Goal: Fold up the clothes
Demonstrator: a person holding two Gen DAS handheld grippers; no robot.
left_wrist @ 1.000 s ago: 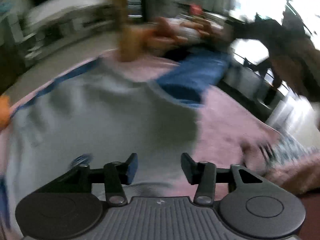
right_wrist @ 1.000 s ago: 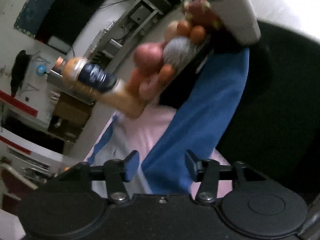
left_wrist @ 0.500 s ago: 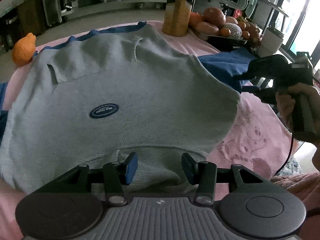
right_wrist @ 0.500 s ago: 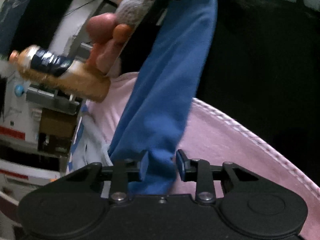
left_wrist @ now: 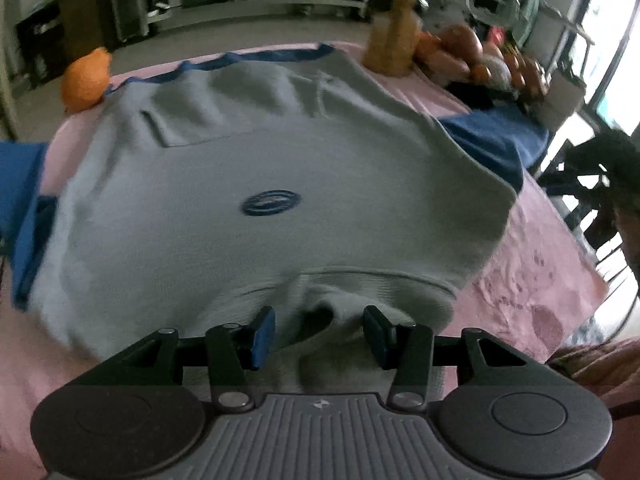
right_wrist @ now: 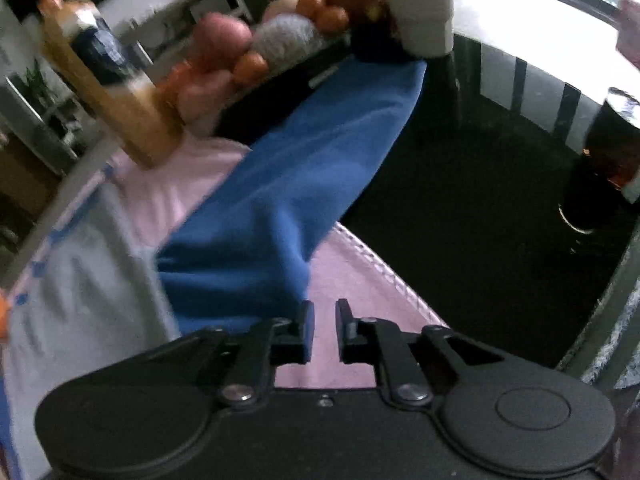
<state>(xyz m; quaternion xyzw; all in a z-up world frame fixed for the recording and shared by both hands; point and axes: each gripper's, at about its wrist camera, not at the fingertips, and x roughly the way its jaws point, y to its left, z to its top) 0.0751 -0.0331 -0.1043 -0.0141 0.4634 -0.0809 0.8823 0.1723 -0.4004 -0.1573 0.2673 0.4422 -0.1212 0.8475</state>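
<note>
A: Progress? Grey sweater lies spread flat on the pink cloth, blue sleeve stretched out sideways; no fold visible.

B: Left gripper is spread wide over the collar, holding nothing. Right gripper is nearly closed beside the sleeve; grip unclear. All folds remain.

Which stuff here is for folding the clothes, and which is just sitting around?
For the folding:
grey sweater
blue sleeve
left hand-held gripper, open
right hand-held gripper, nearly closed, nothing between its fingers

Just sitting around:
orange toy
fruit tray
bottle
pink cloth
</note>
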